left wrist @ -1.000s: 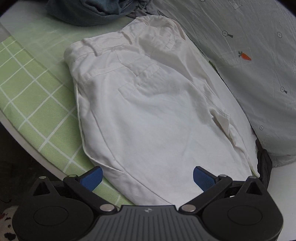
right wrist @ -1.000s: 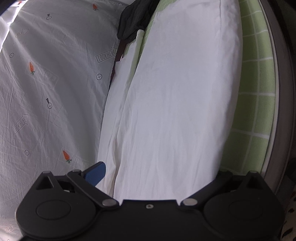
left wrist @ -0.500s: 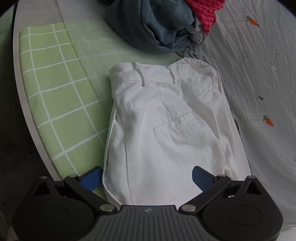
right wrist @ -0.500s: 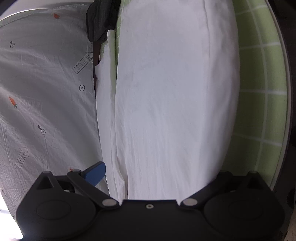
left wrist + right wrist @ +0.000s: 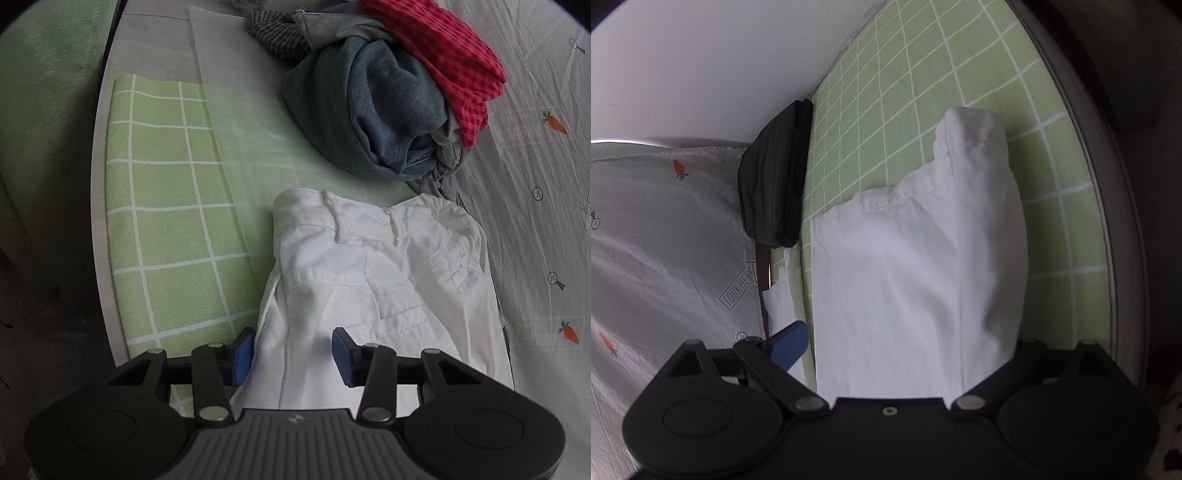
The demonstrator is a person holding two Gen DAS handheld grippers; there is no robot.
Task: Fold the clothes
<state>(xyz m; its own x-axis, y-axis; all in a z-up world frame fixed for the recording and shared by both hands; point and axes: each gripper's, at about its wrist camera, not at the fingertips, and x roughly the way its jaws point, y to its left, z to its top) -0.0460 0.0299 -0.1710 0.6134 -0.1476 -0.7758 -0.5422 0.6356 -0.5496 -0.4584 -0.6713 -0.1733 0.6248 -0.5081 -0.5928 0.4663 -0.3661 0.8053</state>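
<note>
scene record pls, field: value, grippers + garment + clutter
garment: white trousers, folded lengthwise on green checked sheet
waistband: far end in left wrist view
left gripper: jaws partly closed around a raised fold at the trousers' left edge; firm grip cannot be told
right gripper: jaws wide, straddling the trouser legs; one finger hidden under cloth
unfolded pile: blue garment, red checked garment
beside: carrot-print sheet, black folded item

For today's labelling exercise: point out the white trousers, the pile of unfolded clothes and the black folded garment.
white trousers (image 5: 373, 280): left wrist view, seat below the waistband.
pile of unfolded clothes (image 5: 376, 110): left wrist view, blue-grey garment.
black folded garment (image 5: 772, 184): right wrist view, top face.
</note>
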